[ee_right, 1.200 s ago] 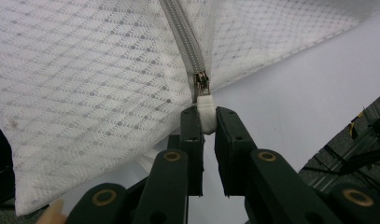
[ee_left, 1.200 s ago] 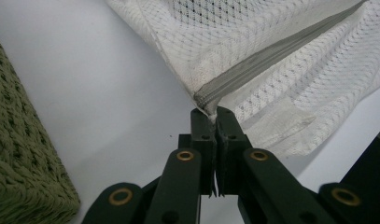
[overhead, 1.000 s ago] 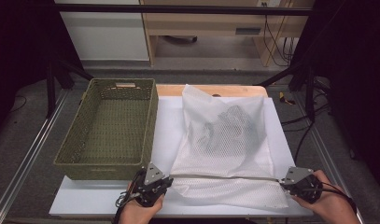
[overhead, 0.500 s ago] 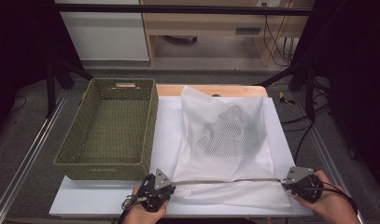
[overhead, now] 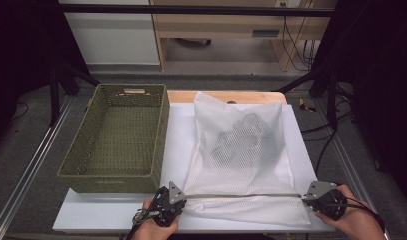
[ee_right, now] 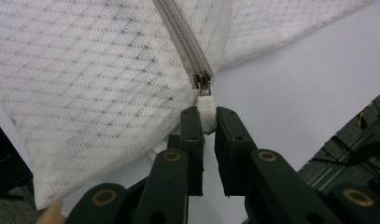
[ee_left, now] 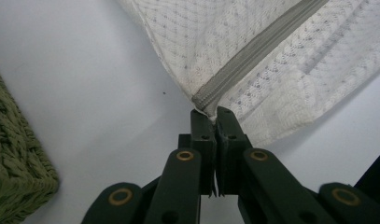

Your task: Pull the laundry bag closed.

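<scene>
My left gripper [ee_left: 215, 116] had its jaws pressed together on the very end of the grey zipper tape [ee_left: 253, 58], pinching the fabric tab where the teeth stop, low in the middle of the left gripper view. My right gripper [ee_right: 205, 119] was pinching the small white pull tab [ee_right: 207, 112] of the metal slider [ee_right: 202, 84], with the jaws nearly together around it at the centre of the right gripper view.

Between them the zipper ran taut along the bottom of the high view, and the white mesh laundry bag [overhead: 241, 145] lay flat on the white tabletop [overhead: 176, 130], filling the middle and lower right of that frame, with something dark and bunched inside it [overhead: 243, 137]. The woven green rectangular basket [overhead: 116, 135] sat just beside it at the left.

I judged the bag light, limp and ready to bunch, so the mesh itself gave poor purchase. The stiffer zipper end and the pull tab seemed the right places to hold, though that small smooth tab could slip.
</scene>
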Demonstrator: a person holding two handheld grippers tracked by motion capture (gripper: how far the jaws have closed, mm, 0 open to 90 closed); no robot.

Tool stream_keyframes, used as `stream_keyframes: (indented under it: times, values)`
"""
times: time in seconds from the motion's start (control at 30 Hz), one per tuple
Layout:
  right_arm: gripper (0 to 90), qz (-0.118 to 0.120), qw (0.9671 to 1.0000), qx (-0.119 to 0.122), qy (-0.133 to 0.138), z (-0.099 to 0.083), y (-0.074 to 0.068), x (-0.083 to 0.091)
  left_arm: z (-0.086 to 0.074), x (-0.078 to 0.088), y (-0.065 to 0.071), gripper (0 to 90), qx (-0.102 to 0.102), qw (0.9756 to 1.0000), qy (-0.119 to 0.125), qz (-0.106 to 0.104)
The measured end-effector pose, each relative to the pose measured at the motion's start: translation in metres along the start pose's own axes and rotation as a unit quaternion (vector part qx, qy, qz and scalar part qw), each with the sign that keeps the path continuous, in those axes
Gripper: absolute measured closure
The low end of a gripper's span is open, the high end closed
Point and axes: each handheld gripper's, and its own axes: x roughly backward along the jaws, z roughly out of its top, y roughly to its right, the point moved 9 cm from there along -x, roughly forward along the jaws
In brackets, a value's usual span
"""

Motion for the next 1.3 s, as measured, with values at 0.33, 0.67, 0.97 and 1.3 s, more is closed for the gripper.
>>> stream_keyframes:
  times: [0.33,0.67,0.97,1.3]
  values:
    - [80.7,0.001,0.9997,-0.021,0.015,0.001,-0.001,0.003,0.002,0.003,-0.003,83.6,-0.004,0.9999,0.014,0.000]
    - [42.9,-0.025,0.9859,-0.108,0.125,0.027,0.012,0.024,0.023,0.028,-0.004,57.8,-0.016,0.9947,0.098,0.024]
    - [27.8,-0.044,0.9672,-0.183,0.171,0.050,0.032,0.003,0.053,0.023,-0.010,44.7,-0.024,0.9901,0.136,0.023]
    - [11.8,-0.058,0.9523,-0.219,0.205,0.071,0.046,-0.005,0.087,0.003,-0.006,32.3,-0.036,0.9849,0.169,0.003]
